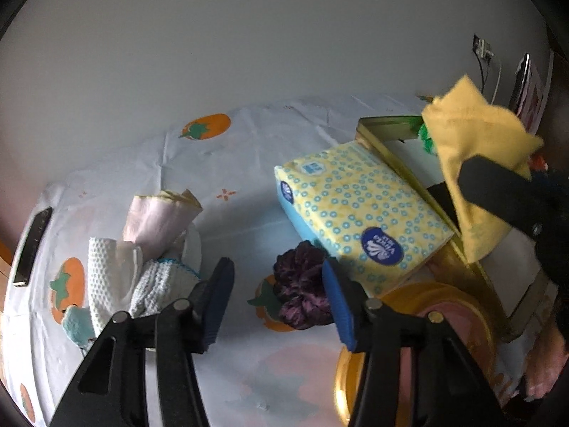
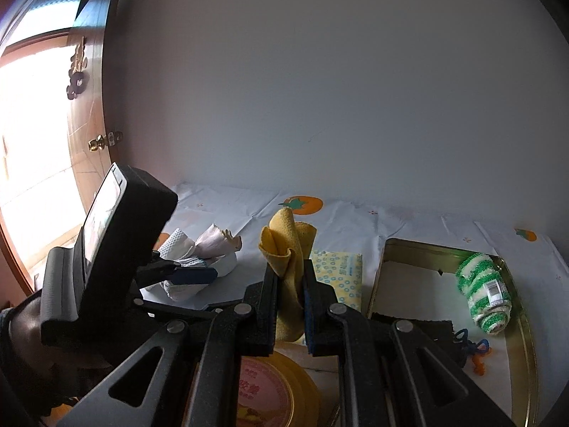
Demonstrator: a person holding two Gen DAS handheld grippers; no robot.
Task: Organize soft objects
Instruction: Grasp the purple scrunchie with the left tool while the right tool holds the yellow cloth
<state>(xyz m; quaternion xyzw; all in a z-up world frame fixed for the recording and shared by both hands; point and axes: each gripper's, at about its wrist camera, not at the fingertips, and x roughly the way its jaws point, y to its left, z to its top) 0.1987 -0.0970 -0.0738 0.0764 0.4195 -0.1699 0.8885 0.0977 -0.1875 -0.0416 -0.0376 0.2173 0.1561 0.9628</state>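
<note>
Your right gripper has its jaws clamped narrow on the yellow cloth, which stands with its long axis upright, its folded top pointing up and its lower end hidden between the pads. The cloth is soft and nappy, creased into loose rolls. It hangs above the near left corner of the gold tin tray, just right of the tissue pack, a rectangular plastic-wrapped block printed with blue rings.

Inside the tray, at its far right, a fuzzy green-and-white striped sock lies rolled with its label facing you.

Your left gripper has its jaws about half open with nothing between them, held over the tabletop beside a dark purple scrunchie. To the left, a heap of white knitted cloths is partly hidden behind the left finger.
</note>
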